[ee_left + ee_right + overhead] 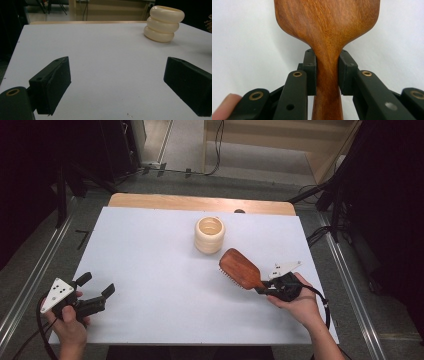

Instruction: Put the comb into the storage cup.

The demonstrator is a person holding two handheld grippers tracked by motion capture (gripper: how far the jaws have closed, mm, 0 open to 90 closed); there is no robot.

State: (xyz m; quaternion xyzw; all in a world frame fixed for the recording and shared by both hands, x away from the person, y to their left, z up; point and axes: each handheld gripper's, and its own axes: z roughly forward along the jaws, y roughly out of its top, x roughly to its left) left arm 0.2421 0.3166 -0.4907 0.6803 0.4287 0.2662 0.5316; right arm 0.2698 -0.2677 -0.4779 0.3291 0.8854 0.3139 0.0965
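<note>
- Left claw (96, 292) hung near the bench's (150, 270) left front corner, jaws spread wide with nothing between them.
- Cream ringed pot (209, 234) stood upright toward the far middle.
- Wooden brush (240, 269) lay just right of the pot, tilted, bristles facing down.
- Right claw (263, 289) was clamped on the brush's handle (327, 82).

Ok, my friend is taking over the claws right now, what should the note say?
Right claw: shut on the wooden hairbrush by its handle, bristles down, near the table's right side.
Left claw: open, holding nothing, at the near left corner.
Cream ribbed cup: upright, mid-table toward the back, just beyond the brush head.
Done: brush picked up.
Left: probably putting the brush in the cup.
</note>
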